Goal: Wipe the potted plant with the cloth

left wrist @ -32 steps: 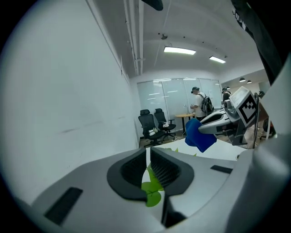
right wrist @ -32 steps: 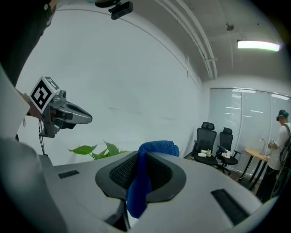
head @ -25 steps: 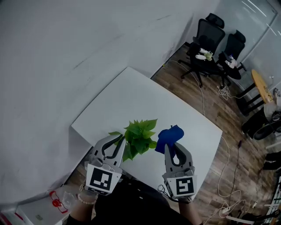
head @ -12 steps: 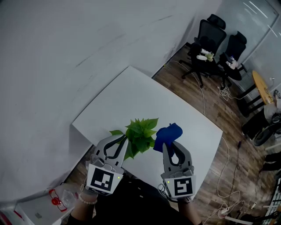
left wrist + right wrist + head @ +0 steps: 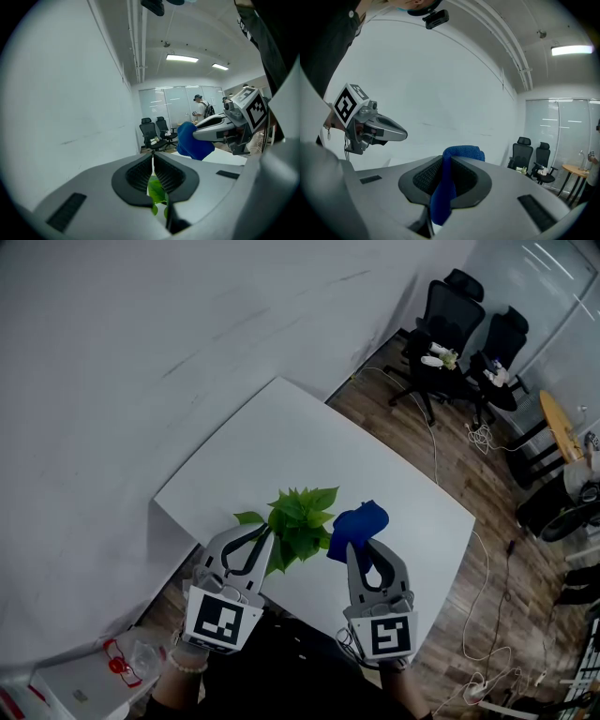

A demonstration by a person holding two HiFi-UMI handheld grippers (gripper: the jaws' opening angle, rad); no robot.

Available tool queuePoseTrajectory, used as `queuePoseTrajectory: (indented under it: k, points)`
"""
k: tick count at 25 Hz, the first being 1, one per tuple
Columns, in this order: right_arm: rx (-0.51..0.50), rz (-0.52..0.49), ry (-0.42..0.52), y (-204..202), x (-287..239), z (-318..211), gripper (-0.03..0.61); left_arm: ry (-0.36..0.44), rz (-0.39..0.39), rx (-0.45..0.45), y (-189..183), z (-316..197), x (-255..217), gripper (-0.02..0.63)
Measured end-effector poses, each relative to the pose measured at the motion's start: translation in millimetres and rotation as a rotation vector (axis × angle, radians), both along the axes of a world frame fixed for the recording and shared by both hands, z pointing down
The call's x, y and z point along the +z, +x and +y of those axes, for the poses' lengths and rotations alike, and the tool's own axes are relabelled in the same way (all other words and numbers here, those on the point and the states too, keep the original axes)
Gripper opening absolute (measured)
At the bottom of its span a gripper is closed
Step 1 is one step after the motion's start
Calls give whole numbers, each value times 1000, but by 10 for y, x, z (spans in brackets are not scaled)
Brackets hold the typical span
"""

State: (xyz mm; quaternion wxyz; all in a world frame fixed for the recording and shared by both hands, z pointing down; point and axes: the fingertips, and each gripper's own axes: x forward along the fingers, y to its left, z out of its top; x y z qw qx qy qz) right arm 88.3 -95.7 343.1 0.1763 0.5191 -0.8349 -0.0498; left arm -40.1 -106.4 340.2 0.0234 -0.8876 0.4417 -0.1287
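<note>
Table (image 5: 314,442) far half bare, free passage. Potted plant (image 5: 300,521) blocks gap between left gripper (image 5: 260,532) and right gripper (image 5: 360,544) at near edge. Wall (image 5: 141,352) close along table's left side. Office chairs (image 5: 452,315) well apart.

Head view looks steeply down; both gripper views, seemingly near-level, share the cloth (image 5: 192,143).

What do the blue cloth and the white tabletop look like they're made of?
The blue cloth: probably microfibre or terry, matte; its surface looks nubby and it folds softly. The white tabletop: smooth, flat, perhaps laminate; the pictures leave that open.
</note>
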Motion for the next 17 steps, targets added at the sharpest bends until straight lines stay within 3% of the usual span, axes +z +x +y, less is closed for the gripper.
queuePoseTrajectory:
  k: [13, 17]
  points:
    - [-13, 9, -13, -30, 37, 63, 75, -7, 45, 26, 97, 62, -43, 25]
    - [-11, 8, -15, -29, 19, 90, 75, 31, -13, 60, 84, 76, -17, 25]
